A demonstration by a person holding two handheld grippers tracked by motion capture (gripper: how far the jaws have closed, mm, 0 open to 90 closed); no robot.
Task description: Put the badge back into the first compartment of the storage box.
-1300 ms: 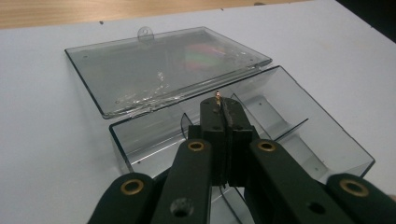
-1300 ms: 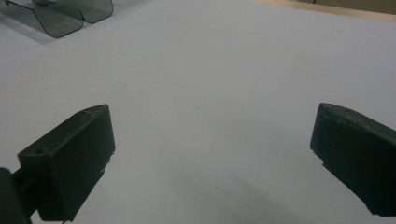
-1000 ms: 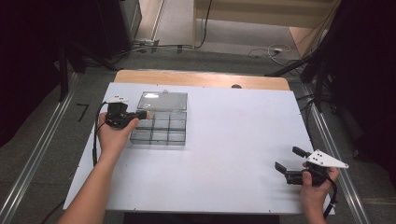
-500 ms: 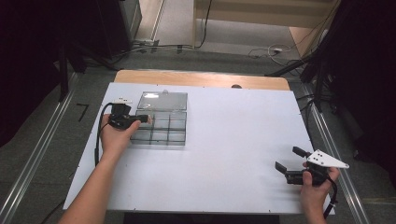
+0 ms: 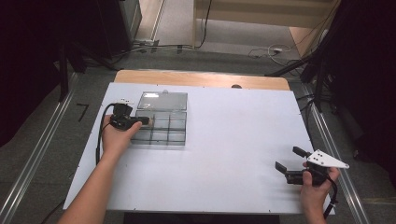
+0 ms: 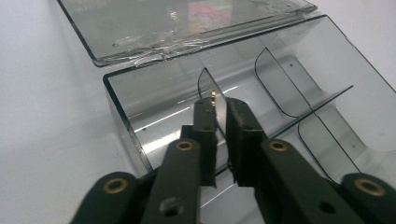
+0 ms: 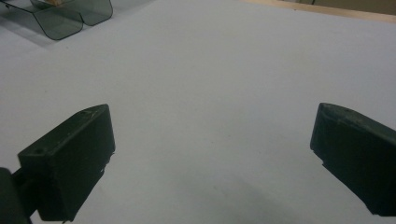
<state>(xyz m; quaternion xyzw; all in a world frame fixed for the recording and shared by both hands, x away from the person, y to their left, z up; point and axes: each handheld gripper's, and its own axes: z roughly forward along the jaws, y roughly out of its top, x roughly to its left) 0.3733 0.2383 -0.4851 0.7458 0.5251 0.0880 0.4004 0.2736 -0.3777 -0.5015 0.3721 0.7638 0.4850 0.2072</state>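
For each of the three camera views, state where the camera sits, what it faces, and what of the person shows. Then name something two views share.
High view: above the person's side, facing forward and down on the white table; both forearms, left gripper and right gripper show.
Left gripper view: rides the left gripper, facing into the clear compartment box; nearly closed jaws show.
Right gripper view: rides the right gripper, facing across the table; wide-open jaws show.
Shared: all three show the box.
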